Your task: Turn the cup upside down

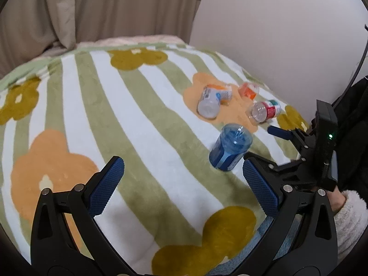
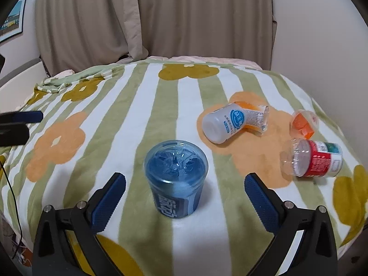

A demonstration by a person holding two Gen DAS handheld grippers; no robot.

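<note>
Facing you, right view: the blue cup (image 2: 176, 178) stands base-up on the bed blanket (image 2: 128, 119), between your wide, empty right tongs (image 2: 185, 199).
Left view only: your right tongs (image 1: 271, 147) just beside the cup (image 1: 230, 149); left tongs (image 1: 184, 184) wide, empty.
Containers: white bottle (image 2: 226, 123), red-labelled cup (image 2: 312, 158), orange cup (image 2: 302, 124) on their sides; contents unclear.
Right view only: wall picture (image 2: 12, 20).

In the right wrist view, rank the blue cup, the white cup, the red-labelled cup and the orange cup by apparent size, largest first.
1. blue cup, though it is nearest the camera
2. white cup and red-labelled cup, too alike to rank
3. orange cup, partly behind the red-labelled one
</note>
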